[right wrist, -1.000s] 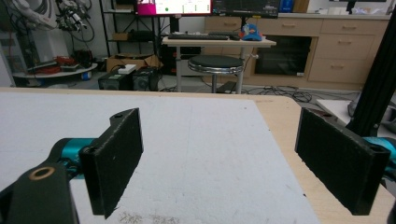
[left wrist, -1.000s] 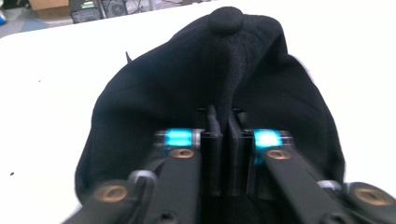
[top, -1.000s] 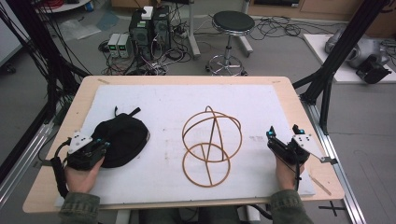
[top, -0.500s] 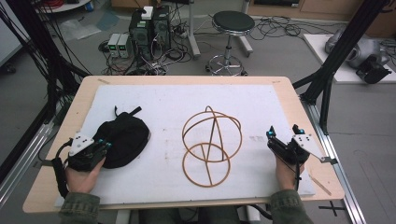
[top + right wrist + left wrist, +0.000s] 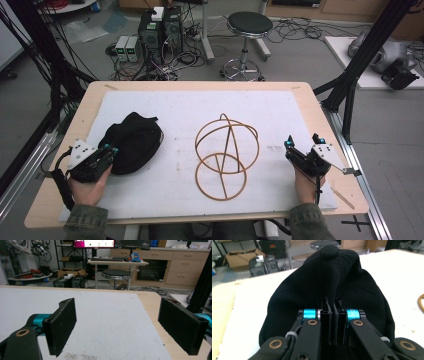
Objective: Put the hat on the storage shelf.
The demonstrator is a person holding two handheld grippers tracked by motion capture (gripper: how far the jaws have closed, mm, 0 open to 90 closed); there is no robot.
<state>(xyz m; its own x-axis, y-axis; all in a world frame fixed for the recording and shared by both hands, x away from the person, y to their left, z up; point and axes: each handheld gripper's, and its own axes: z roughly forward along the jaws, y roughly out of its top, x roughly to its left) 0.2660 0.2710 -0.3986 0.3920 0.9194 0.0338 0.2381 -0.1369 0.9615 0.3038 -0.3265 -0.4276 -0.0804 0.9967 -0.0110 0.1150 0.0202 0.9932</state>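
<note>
Two grippers rest on a white-covered counter [image 5: 320,115]. Left gripper [image 5: 331,312] is clamped on a soft black fabric cap [image 5: 131,142] at near left, its pinched fold hidden between the jaws, unchanged from before. Right gripper [image 5: 303,146] stands apart beside a brown wire sphere frame [image 5: 225,156].

My right gripper [image 5: 302,148] has bare white mat [image 5: 300,115] ahead, free passage. Wire-ring stand [image 5: 225,155] blocks mid-table. Black cap [image 5: 132,142] crowds left side; open mat between cap and stand.
</note>
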